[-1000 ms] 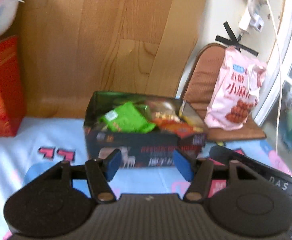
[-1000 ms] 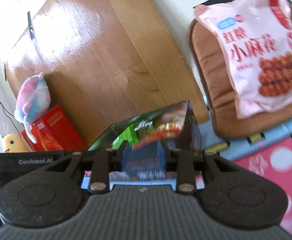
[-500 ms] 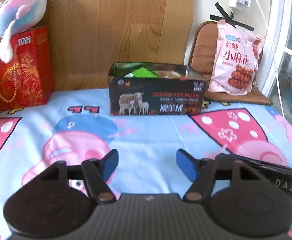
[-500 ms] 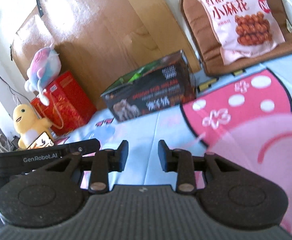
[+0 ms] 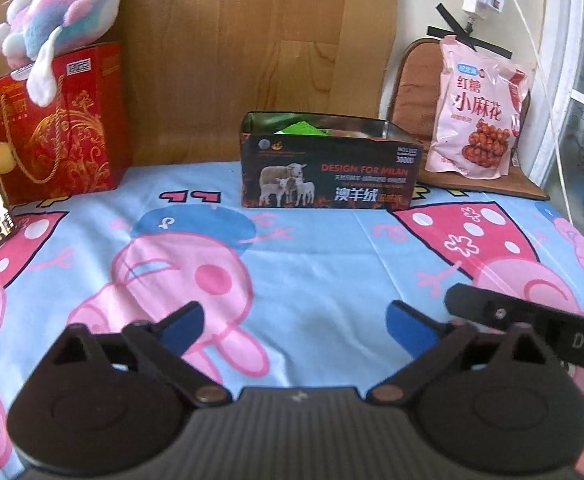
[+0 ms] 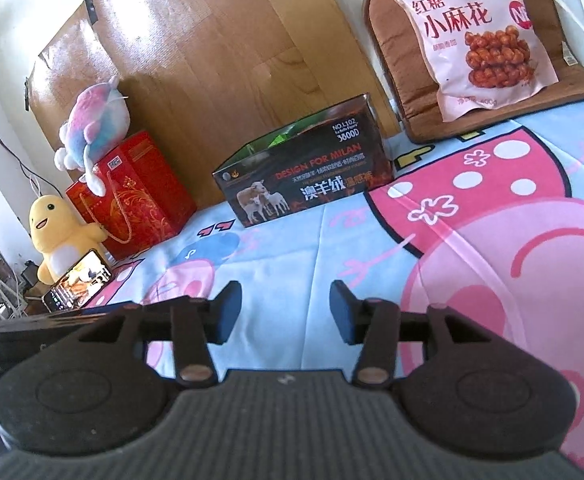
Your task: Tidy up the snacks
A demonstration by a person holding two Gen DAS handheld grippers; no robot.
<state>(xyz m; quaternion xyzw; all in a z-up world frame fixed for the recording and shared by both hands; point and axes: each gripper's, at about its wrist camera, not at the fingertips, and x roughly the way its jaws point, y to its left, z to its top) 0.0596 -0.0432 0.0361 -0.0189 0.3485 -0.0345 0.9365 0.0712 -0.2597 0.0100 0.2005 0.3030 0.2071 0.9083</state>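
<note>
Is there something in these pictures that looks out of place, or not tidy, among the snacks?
One thing stands out: the large pink snack bag is not in the black cardboard box with sheep pictures, where other packets sit. It leans upright against the brown seat cushion to the box's right. Nothing looks spilled or damaged.

Glossy printed cardboard box (image 5: pixel 328 176); shiny plastic snack bag (image 5: pixel 476 108); soft matt cotton-looking sheet (image 5: pixel 312 264); fuzzy plush toy (image 5: pixel 55 12); smooth, perhaps laminated, wood panel (image 5: pixel 231 60).
</note>
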